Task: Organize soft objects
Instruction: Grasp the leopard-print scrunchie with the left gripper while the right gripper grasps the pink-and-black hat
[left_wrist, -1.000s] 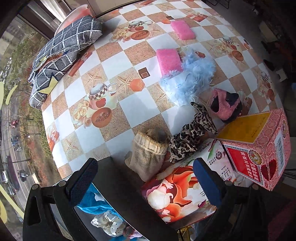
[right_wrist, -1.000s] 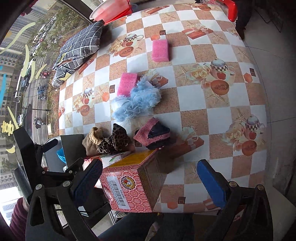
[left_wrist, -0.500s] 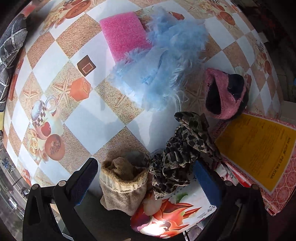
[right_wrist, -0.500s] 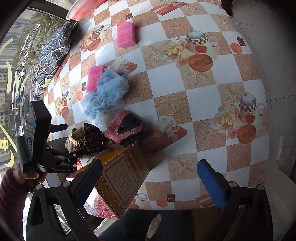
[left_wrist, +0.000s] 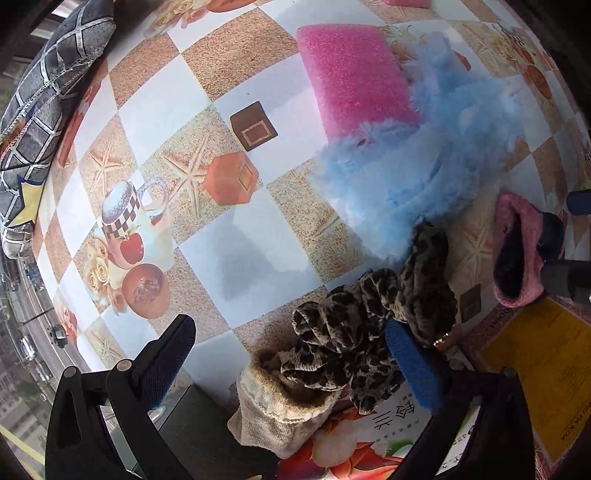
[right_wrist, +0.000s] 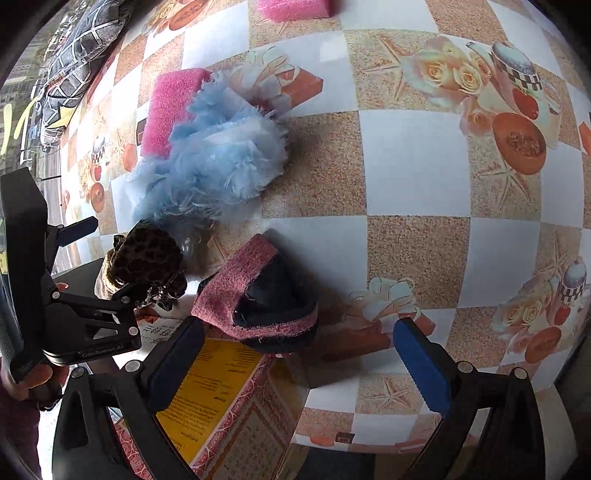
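Leopard cloth (left_wrist: 369, 332) looks light and limp; left hand-held gripper (left_wrist: 295, 369) stands wide around its bunched middle, best hold there.

table (left_wrist: 258, 258): checkered printed cloth | window (left_wrist: 22, 350): street below, daylight

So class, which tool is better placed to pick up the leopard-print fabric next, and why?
Left. The left tool is open with the leopard-print fabric between its fingers; the right tool sits open over the pink-and-black slipper.
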